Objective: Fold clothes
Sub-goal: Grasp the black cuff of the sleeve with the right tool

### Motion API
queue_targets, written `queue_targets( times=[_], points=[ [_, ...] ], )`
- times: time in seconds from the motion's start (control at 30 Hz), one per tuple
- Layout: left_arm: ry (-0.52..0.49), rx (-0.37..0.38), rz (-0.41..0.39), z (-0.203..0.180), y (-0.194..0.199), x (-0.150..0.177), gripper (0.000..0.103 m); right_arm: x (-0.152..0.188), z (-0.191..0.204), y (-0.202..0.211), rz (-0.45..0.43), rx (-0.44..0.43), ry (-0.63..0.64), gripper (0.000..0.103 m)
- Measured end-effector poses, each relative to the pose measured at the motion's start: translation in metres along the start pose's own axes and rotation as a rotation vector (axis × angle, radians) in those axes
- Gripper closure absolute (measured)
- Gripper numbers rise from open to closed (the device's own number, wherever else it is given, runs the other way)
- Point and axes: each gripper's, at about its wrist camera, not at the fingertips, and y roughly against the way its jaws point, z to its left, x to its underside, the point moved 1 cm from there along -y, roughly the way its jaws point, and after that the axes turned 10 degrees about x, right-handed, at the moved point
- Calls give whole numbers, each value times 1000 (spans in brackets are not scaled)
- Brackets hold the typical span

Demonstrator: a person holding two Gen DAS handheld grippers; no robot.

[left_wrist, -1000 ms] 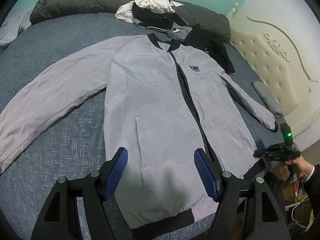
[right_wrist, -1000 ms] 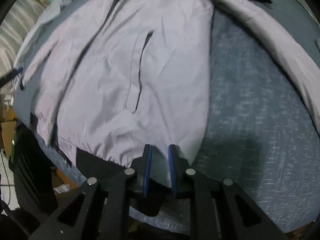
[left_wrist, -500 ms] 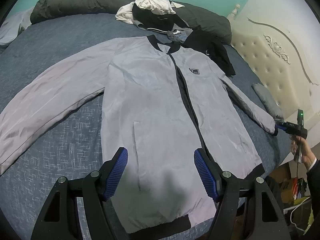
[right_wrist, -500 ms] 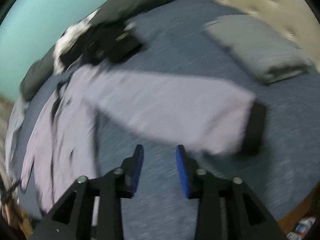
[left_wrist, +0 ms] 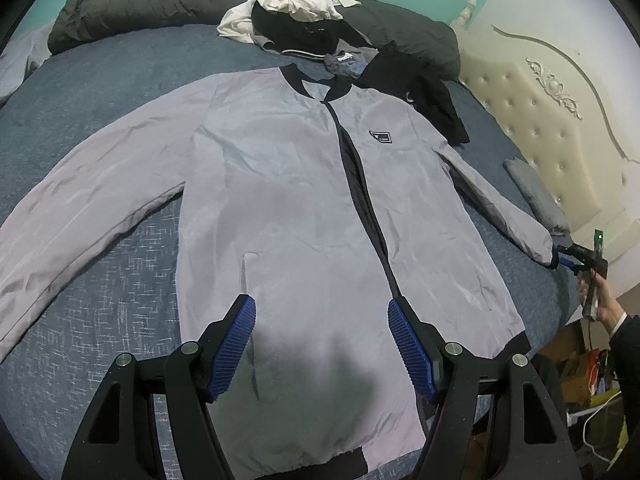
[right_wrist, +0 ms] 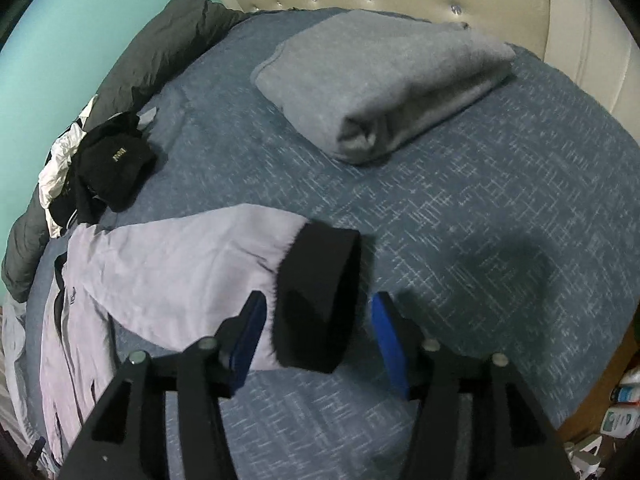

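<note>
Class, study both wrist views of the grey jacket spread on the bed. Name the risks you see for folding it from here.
1. The right gripper has just been opening, and the black cuff sits between its jaws ungripped; closing off-centre may catch only the cuff's edge, which could slip.
2. Folding that sleeve inward may drag the jacket, since the left gripper hovers open, pinning nothing.
3. The black garment overlaps the jacket's shoulder and might get caught in the fold.

A pale grey jacket [left_wrist: 288, 208] with black cuffs [right_wrist: 316, 300] is seen on a blue bedspread [right_wrist: 460, 220] flecked with white, beyond blue-padded claws.
</note>
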Motion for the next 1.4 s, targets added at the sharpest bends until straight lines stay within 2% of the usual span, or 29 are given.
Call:
queue_targets(
  times=[0.23, 0.4, 0.47, 0.5, 0.57, 0.7, 0.8, 1.07, 1.2, 1.4],
  points=[
    [3, -9, 4, -1, -2, -2, 30, 3, -10, -25, 40, -22, -54, 44],
    [9, -15, 6, 0, -3, -2, 30, 5, -9, -26, 27, -9, -28, 44],
    [9, -16, 6, 0, -4, -2, 30, 5, -5, -25, 21, -1, 3, 54],
    [11, -16, 6, 1, -4, -2, 30, 5, -2, -25, 19, 4, 21, 63],
    [15, -14, 6, 2, -4, -1, 30, 6, 1, -23, 10, 21, 50, 70],
    [21, -14, 5, 6, -3, 1, 30, 5, 0, -13, -27, 30, 58, 93],
    [25, -16, 0, 7, -1, 2, 30, 3, -4, -2, -60, 10, 47, 98],
    [30, -17, -4, 8, 0, 5, 30, -22, 1, 43, -165, -49, 68, 100],
    [28, -17, -6, 8, 0, 5, 30, -44, 8, 75, -265, -86, 59, 100],
    [24, -14, -10, 6, 0, 3, 30, -66, 9, 100, -314, -78, 44, 101]
  ],
)
